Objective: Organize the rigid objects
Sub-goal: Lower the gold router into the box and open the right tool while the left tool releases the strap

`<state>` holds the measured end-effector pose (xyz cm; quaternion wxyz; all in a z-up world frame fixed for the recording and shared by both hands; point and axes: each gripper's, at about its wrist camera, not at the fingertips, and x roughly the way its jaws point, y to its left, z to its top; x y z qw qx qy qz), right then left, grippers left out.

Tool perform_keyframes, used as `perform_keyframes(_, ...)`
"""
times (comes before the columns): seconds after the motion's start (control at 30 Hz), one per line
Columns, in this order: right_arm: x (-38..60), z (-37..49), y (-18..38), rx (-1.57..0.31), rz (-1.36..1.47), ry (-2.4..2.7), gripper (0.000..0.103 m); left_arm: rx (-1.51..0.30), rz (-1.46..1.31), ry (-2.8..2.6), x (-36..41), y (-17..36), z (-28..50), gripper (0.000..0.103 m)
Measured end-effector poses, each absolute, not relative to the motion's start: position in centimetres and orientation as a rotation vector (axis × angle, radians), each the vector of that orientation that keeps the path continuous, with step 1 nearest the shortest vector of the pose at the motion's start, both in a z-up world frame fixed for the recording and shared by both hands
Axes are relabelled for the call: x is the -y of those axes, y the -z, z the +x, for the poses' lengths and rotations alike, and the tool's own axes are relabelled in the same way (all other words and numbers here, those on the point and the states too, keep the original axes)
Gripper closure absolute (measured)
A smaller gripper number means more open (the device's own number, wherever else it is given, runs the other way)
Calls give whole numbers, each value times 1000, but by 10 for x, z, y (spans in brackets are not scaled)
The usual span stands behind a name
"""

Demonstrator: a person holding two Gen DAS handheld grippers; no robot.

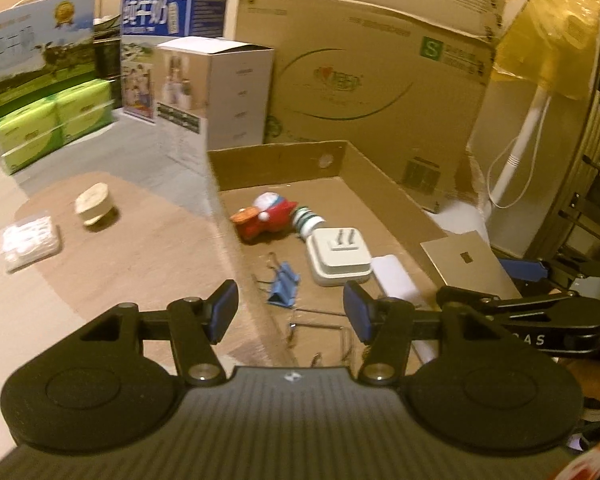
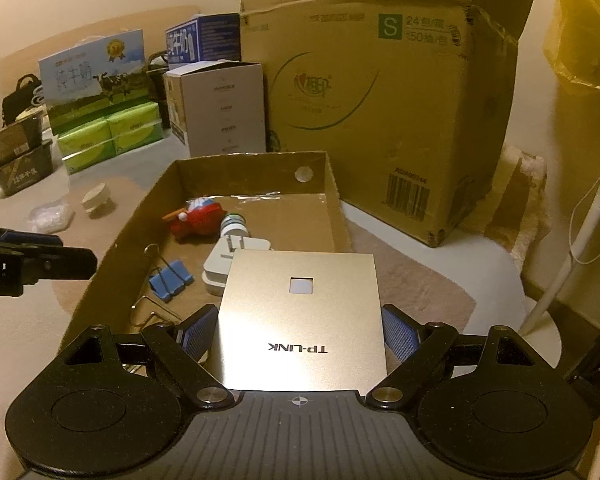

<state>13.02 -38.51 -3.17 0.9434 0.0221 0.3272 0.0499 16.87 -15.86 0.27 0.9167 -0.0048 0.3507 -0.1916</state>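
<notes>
- Cardboard boxes are stacked at the back of a pale surface, with a big carton (image 2: 380, 120) rising behind a shallow cardboard tray (image 2: 236, 168).
- Right gripper (image 2: 300, 334): its jaws stand wide and are clamped on the two side edges of a flat silver plate (image 2: 300, 320), printed TP-LINK, with a small square hole near its far edge. The plate hangs over the near right part of the tray.
- Left gripper (image 1: 290, 316): its jaws are partly spread and hold nothing; the blue pads (image 1: 224, 308) have only air between them, above the tray's near left wall.
- Just ahead of the left jaws, inside the tray, lies a blue binder clip (image 1: 284, 284), with loose wire clip handles (image 1: 320, 328) under and between the jaws.
- Farther ahead sit a white plug adapter (image 1: 338, 258), a small white bottle (image 1: 308, 220) lying on its side, and a red toy figure (image 1: 268, 216) touching the bottle.
- Left of the left jaws, outside the tray, are a round beige cap (image 1: 94, 204) and a clear bag of white pieces (image 1: 28, 242).
</notes>
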Motion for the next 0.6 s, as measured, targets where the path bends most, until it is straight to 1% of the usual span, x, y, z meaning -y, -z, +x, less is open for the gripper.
perform_keyframes(0.3, 378, 142, 33, -681, 110, -115, 17, -731, -21, 385, 149, 1, 165, 49)
perform_keyframes(0.47, 387, 151, 35, -682, 206, -136, 17, -735, -28, 374, 145, 5, 166, 49)
perform_keyframes(0.6, 388, 142, 30, -650, 181, -115, 16, -736, -29, 365, 140, 7, 163, 49)
